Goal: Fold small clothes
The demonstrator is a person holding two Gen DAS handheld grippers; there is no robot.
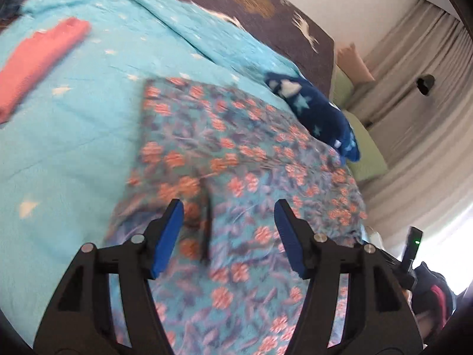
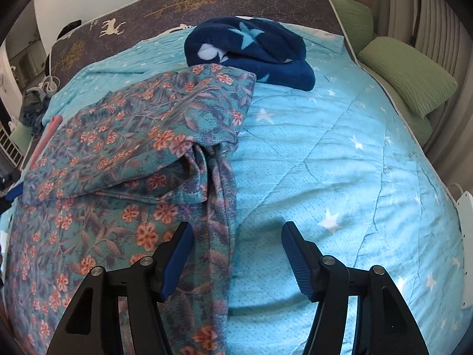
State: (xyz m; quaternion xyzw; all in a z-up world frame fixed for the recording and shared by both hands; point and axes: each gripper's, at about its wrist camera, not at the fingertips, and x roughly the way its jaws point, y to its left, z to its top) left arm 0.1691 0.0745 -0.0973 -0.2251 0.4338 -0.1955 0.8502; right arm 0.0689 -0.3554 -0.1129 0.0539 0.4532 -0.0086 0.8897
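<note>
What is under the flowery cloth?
The flowery cloth lies on a light blue blanket with white stars, which shows all around it. Whatever sits directly beneath the cloth is covered, so that part cannot be seen.

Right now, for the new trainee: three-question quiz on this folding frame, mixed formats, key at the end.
1. True or false: the left gripper is clamped on the floral garment.
2. Which item lies beyond the floral garment in the right wrist view? A) navy star fleece B) pink cloth C) green pillow
3. Fill in: the right gripper has its jaws ____.

Key: 1 false, its jaws are open above it; 2 A; 3 open.
</note>
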